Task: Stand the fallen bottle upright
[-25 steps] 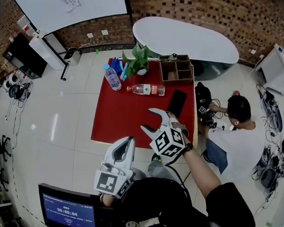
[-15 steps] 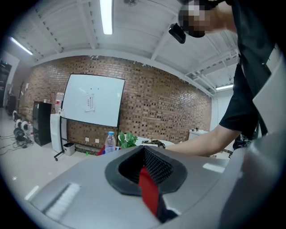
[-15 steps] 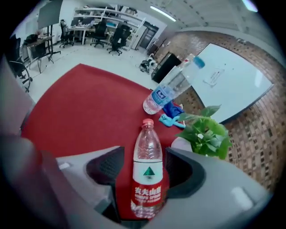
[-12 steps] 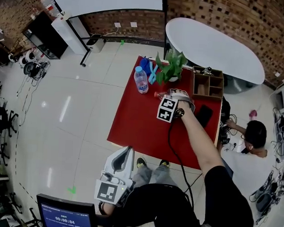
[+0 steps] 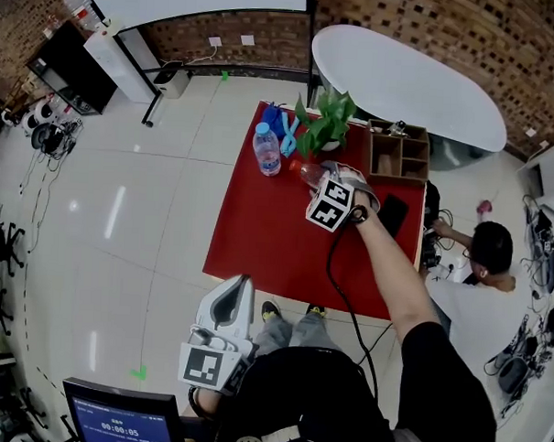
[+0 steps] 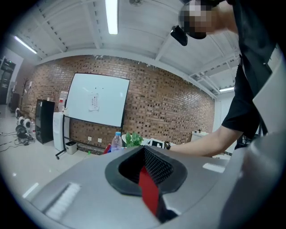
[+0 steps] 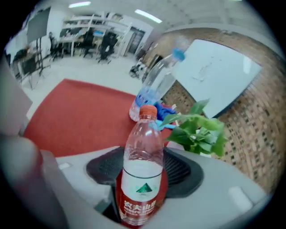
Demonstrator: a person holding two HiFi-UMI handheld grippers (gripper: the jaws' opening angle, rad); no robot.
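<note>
The fallen bottle point(image 5: 306, 173), clear with a red label and an orange cap, lies on the red table point(image 5: 267, 233) near its far edge. My right gripper point(image 5: 337, 179) reaches over it. In the right gripper view the bottle point(image 7: 143, 165) lies lengthwise between the wide-spread jaws, cap pointing away, and I see no pad pressing on it. My left gripper point(image 5: 240, 283) hangs off the table's near edge by my body, tips together and empty. The left gripper view looks level across the table toward the far wall.
An upright blue-capped bottle point(image 5: 266, 149), a blue cloth point(image 5: 283, 129) and a potted plant point(image 5: 323, 121) stand just beyond the fallen bottle. A wooden organiser point(image 5: 399, 155) and a black phone point(image 5: 392, 214) lie to the right. A person point(image 5: 481, 261) sits beside the table's right edge.
My right gripper has travelled from the table's near edge to its far side and come down around the fallen bottle. The left gripper has stayed low by my body.
</note>
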